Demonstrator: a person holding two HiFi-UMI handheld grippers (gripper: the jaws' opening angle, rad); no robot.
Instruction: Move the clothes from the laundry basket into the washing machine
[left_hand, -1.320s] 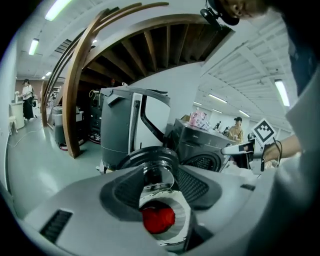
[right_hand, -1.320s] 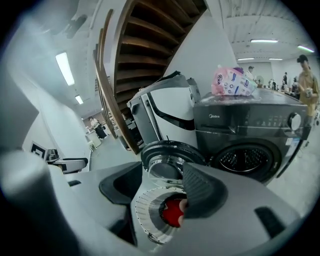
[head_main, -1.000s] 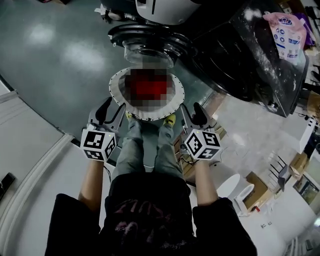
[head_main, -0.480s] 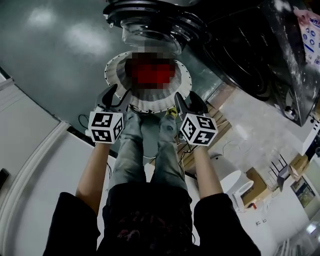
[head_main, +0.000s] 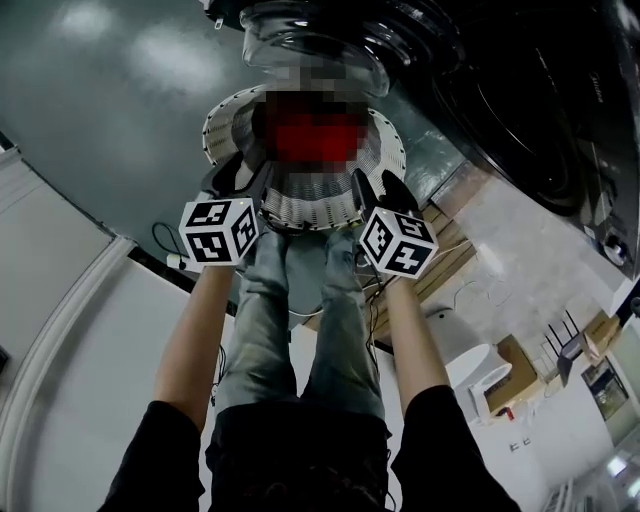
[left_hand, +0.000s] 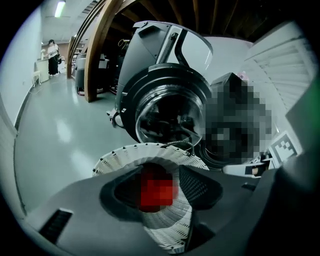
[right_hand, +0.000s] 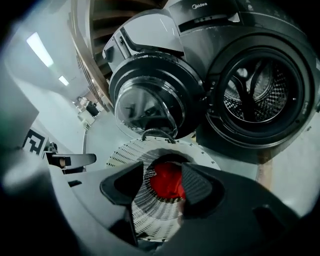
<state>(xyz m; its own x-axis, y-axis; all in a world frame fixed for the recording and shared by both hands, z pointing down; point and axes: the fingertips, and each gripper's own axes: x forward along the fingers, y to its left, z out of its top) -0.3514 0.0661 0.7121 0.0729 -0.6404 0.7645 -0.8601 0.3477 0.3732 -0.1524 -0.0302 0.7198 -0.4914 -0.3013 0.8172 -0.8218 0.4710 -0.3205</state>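
Note:
A white slatted laundry basket (head_main: 222, 128) stands on the floor before the washing machine (head_main: 545, 110), whose round door (head_main: 330, 40) hangs open. A red garment (right_hand: 167, 181) lies inside the basket (right_hand: 150, 210). The empty drum (right_hand: 257, 97) shows in the right gripper view. My left gripper (head_main: 243, 180) hovers over the basket's near left rim with its jaws opening and nothing between them. In the left gripper view the red garment (left_hand: 156, 187) shows through that gripper's (left_hand: 160, 192) gap. My right gripper (head_main: 383, 190) hangs over the near right rim, open and empty, and the right gripper (right_hand: 162, 187) frames the red cloth below.
A person's legs and shoes stand right behind the basket. A wooden pallet (head_main: 445, 260) lies on the floor at the right, with a white stool (head_main: 480, 375) and boxes beyond. A dark cable (head_main: 165, 245) runs at the left.
Both grippers have come down side by side toward the basket, which now fills more of the head view. Their jaws now overlap the near rim.

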